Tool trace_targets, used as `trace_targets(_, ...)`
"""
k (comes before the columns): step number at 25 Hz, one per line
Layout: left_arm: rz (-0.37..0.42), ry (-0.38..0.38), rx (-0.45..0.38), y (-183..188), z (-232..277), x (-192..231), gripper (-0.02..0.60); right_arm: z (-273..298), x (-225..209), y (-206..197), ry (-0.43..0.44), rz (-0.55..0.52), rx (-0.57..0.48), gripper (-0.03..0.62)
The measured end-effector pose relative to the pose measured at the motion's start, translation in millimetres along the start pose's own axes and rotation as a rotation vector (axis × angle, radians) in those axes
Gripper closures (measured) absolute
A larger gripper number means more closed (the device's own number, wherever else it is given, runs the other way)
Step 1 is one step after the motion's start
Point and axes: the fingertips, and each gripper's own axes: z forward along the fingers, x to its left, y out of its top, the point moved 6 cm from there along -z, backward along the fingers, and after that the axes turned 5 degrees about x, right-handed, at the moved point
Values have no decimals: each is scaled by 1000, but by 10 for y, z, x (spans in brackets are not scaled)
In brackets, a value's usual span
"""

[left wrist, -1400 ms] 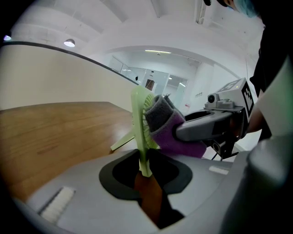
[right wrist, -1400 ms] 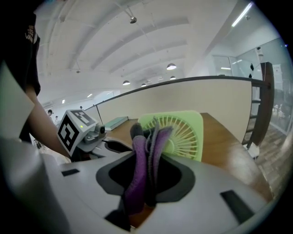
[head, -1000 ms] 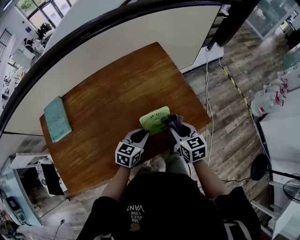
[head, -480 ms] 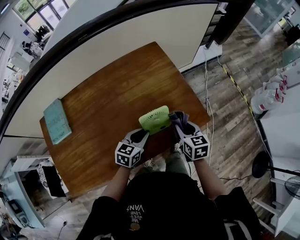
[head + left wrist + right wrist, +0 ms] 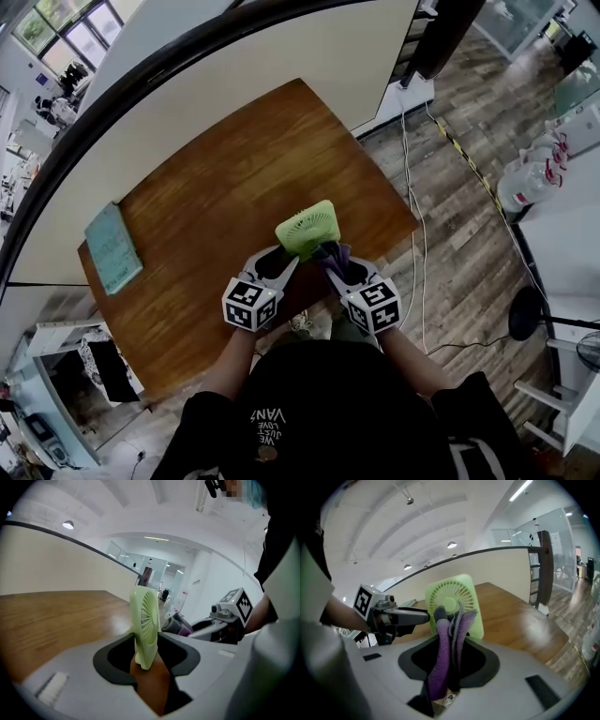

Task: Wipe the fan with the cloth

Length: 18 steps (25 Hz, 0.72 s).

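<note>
A small light-green fan (image 5: 307, 228) stands upright near the front edge of the wooden table (image 5: 216, 178). My left gripper (image 5: 284, 265) has the fan's lower edge (image 5: 144, 654) between its jaws. The jaws are opening, with a gap on each side of the fan. My right gripper (image 5: 330, 262) is shut on a folded purple cloth (image 5: 444, 653). The cloth's tip reaches the fan's grille (image 5: 451, 603). In the left gripper view the cloth (image 5: 177, 624) sits just right of the fan. The left gripper (image 5: 401, 617) shows at the fan's left in the right gripper view.
A teal notebook (image 5: 114, 246) lies at the table's left end. A cream partition (image 5: 281, 66) runs behind the table. Cables (image 5: 412, 159) trail over the wood floor to the right. The table's front edge runs just beneath both grippers.
My right gripper has carried the cloth leftward, from the fan's right side to its near face. The left gripper has stayed at the fan's lower left.
</note>
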Motion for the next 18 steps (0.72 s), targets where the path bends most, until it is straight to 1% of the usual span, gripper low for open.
trace_targets(3,8,-7,4,28,-32,-5,439,72,193,-46,42,-32,21,477)
trace_targets(5,5,-3,-19,61,-68,4,440,119,273,-58,60,-53,34,477)
trace_targets(8,6,8,-53,148,-105,30,439,186,350,-33,79,-89,50,477)
trace_targets(10,15,12,-62,211,-99,45,439,233,385,-57,95,-108,83,477)
trace_targets(13,28,26,-64,282,-80,68,441,333,427,-71,122,-134,105,477)
trace_targets(16,43,36,-57,330,-51,88,479,414,434,-46,140,-158,124,477)
trace_targets(18,48,35,-53,339,-43,96,479,435,414,-43,151,-157,136,477)
